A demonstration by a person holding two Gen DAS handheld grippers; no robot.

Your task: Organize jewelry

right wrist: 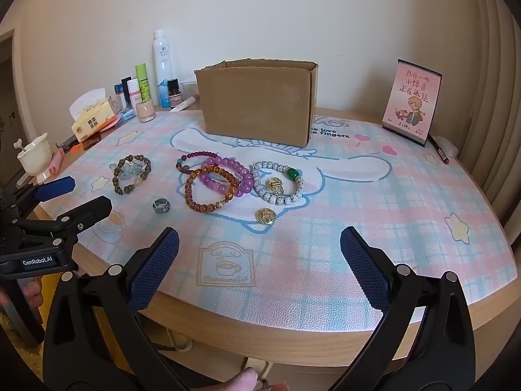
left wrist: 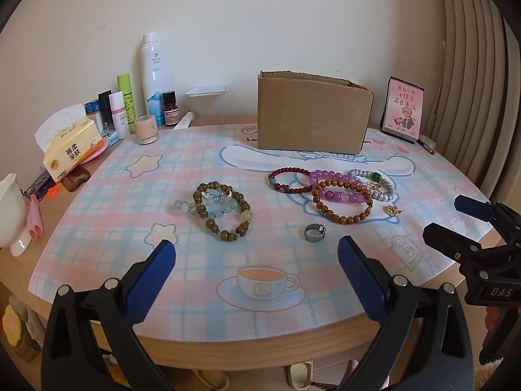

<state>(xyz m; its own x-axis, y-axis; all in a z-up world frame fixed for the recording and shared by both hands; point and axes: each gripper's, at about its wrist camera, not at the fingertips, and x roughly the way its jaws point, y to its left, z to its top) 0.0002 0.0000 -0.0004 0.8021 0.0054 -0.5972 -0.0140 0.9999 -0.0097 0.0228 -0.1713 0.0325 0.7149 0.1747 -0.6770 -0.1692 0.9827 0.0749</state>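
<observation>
Several bead bracelets lie on the pastel mat. A brown wooden bracelet over pale blue beads (left wrist: 221, 210) (right wrist: 131, 173) lies left. A dark red bracelet (left wrist: 288, 180) (right wrist: 195, 159), purple bracelet (left wrist: 332, 186) (right wrist: 228, 176), amber bracelet (left wrist: 342, 200) (right wrist: 210, 192) and white bracelet with a green bead (left wrist: 374, 182) (right wrist: 278, 182) overlap in the middle. A silver ring (left wrist: 314, 232) (right wrist: 161, 206) and a gold charm (left wrist: 390, 210) (right wrist: 266, 216) lie nearer me. A cardboard box (left wrist: 312, 114) (right wrist: 257, 101) stands behind. My left gripper (left wrist: 257, 277) and right gripper (right wrist: 259, 260) are open and empty at the front edge.
Bottles, tubes and a candle jar (left wrist: 146, 129) line the back left, with a tissue pack (left wrist: 70, 150) and a white cup (right wrist: 34, 156). A pink calendar card (right wrist: 412, 101) stands back right beside a red pen (right wrist: 439, 153). The round table edge (right wrist: 293, 329) runs below the grippers.
</observation>
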